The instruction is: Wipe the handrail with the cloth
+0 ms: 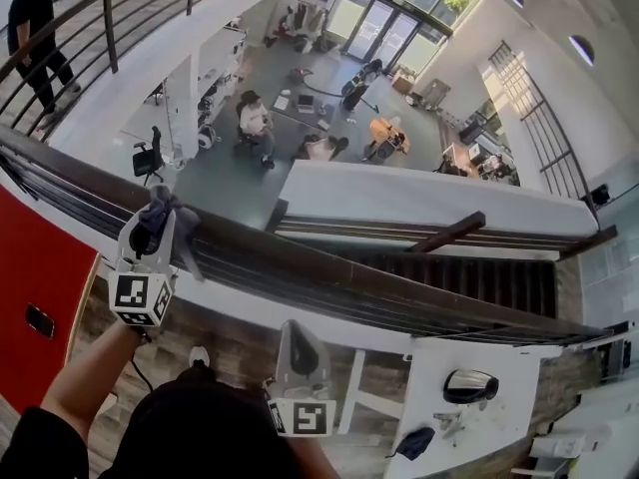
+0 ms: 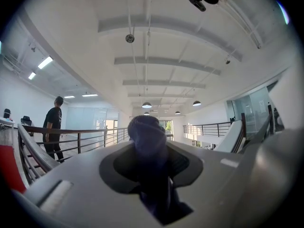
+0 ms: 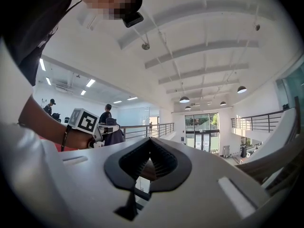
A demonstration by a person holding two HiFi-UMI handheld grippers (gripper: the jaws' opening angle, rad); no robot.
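The dark brown handrail point(image 1: 329, 277) runs from the left edge down to the right in the head view. A dark blue-grey cloth point(image 1: 168, 208) lies bunched on top of it at the left. My left gripper point(image 1: 148, 236) is shut on that cloth and holds it against the rail. In the left gripper view the cloth point(image 2: 147, 141) fills the space between the jaws of the left gripper point(image 2: 147, 127). My right gripper point(image 1: 297, 329) hangs below the rail, near my body, pointing up. In the right gripper view the right gripper point(image 3: 148, 144) is shut and holds nothing, and the cloth point(image 3: 111, 137) shows at the left.
Beyond the rail is a drop to a lower floor with people at desks point(image 1: 255, 118). A person point(image 1: 35, 28) walks on the upper walkway at the far left. A red panel point(image 1: 40, 297) stands at my left. A white desk point(image 1: 469, 427) sits at the bottom right.
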